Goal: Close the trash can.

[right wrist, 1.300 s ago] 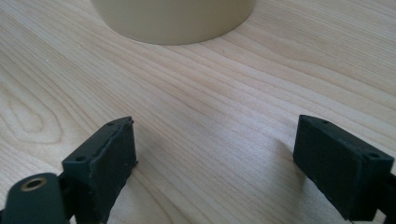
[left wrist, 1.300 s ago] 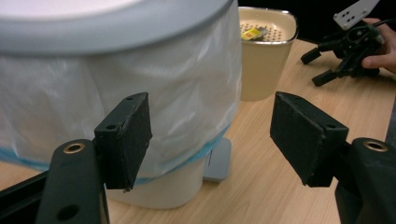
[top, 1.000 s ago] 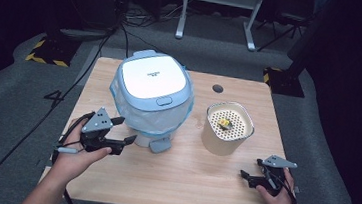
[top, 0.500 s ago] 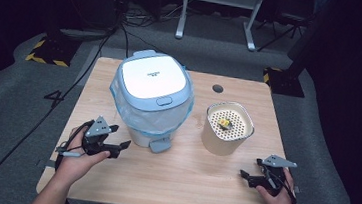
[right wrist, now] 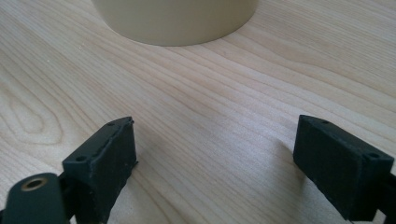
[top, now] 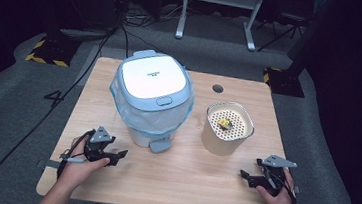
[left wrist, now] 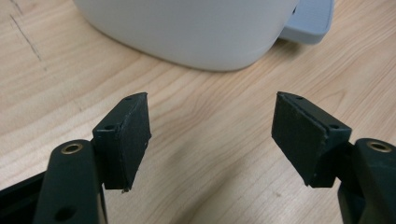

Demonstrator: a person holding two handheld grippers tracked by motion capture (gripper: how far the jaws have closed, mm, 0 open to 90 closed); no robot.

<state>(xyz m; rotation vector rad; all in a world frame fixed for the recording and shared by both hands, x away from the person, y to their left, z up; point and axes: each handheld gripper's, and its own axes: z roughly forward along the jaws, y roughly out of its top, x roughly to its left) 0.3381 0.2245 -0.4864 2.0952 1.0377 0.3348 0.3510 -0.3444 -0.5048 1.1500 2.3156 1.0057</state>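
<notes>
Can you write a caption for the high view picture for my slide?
Two open grippers, left and right, wait before a lidded bin and beige container.

I see a wooden table with a dark round hole near its far edge. Beyond the table stands a white metal frame. Left of the table, a black cable crosses grey carpet past a painted "4" and a hazard-striped block.

Pedal bin at table centre-left; beige container right of bin; left gripper near bin's front-left; right gripper front-right, well apart.
</notes>
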